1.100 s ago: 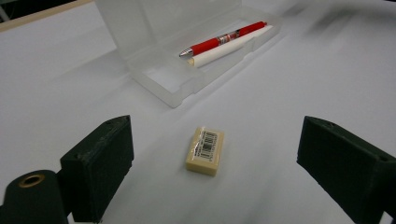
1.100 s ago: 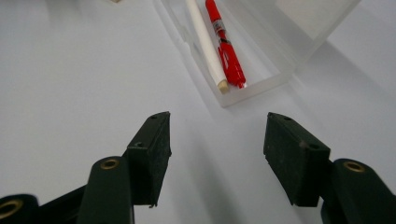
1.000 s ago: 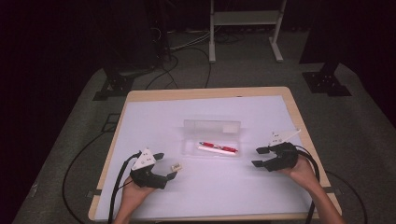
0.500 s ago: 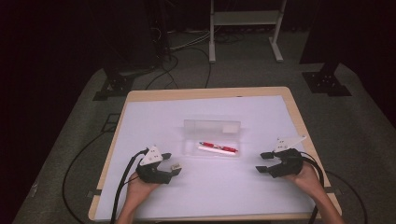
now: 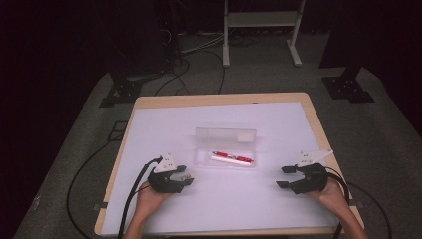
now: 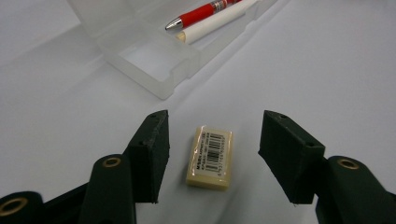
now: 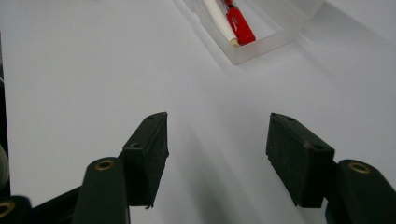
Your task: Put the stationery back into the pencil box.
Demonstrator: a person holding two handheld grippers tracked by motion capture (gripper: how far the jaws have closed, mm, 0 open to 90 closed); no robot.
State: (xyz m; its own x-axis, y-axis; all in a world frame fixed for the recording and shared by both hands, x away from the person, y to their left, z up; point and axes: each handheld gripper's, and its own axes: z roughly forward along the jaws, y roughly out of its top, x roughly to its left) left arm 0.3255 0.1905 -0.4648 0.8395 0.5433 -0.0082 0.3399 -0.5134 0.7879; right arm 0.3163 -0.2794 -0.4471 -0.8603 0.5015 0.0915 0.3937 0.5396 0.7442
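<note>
Eraser [image 6: 209, 157] lies on the table [image 5: 149, 104] near its front-left corner, between the closing, not yet touching jaws of the left gripper [image 6: 212, 158]; right gripper [image 7: 217, 156] hovers parted and empty near the front-right corner.

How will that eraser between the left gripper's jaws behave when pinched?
The eraser lies flat and blocky, so it probably won't roll. It looks small, likely light. Its printed sleeve may be slick; jaws have been closing, not yet touching.
</note>
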